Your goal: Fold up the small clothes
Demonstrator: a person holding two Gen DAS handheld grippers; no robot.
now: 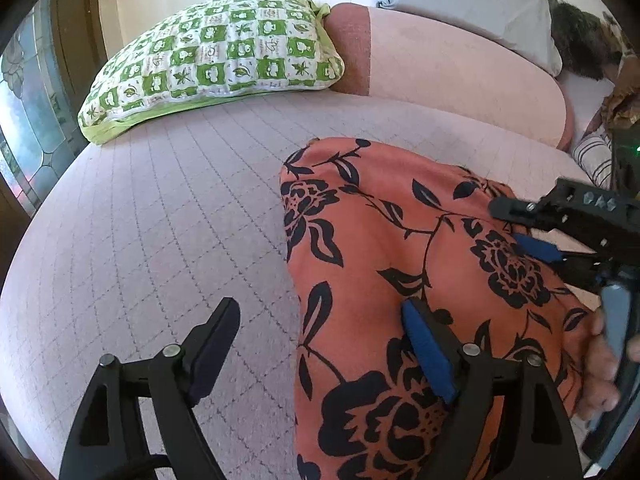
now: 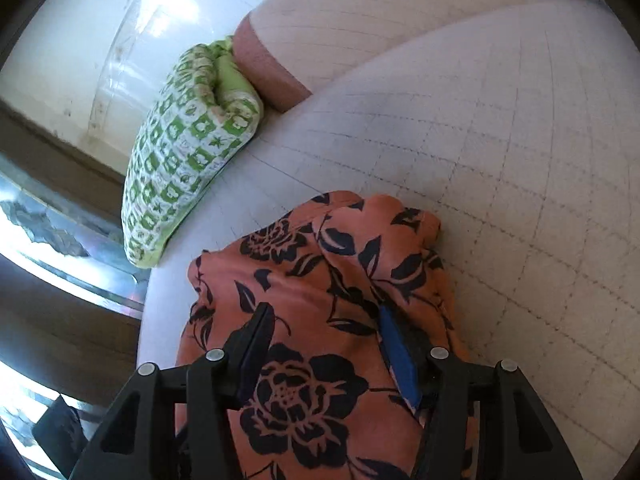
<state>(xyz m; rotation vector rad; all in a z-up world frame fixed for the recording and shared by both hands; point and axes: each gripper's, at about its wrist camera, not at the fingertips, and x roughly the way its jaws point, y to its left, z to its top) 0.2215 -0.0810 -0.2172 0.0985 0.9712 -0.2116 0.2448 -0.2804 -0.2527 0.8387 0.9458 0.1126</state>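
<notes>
An orange garment with a black flower print (image 1: 400, 248) lies folded on the pale quilted bed (image 1: 160, 220). My left gripper (image 1: 320, 320) is open at the garment's left edge, with one finger over the bed and the other over the cloth. My right gripper (image 1: 516, 224) shows at the right of the left wrist view, low over the garment's right side. In the right wrist view the garment (image 2: 320, 280) fills the space under my right gripper (image 2: 324, 320), which is open with both fingers over the cloth, holding nothing.
A green and white checked pillow (image 1: 216, 60) lies at the far left of the bed, also in the right wrist view (image 2: 188, 148). A pink bolster (image 1: 440, 76) runs along the back. A grey cloth (image 1: 472, 0) and a dark furry thing (image 1: 580, 44) lie at the far right.
</notes>
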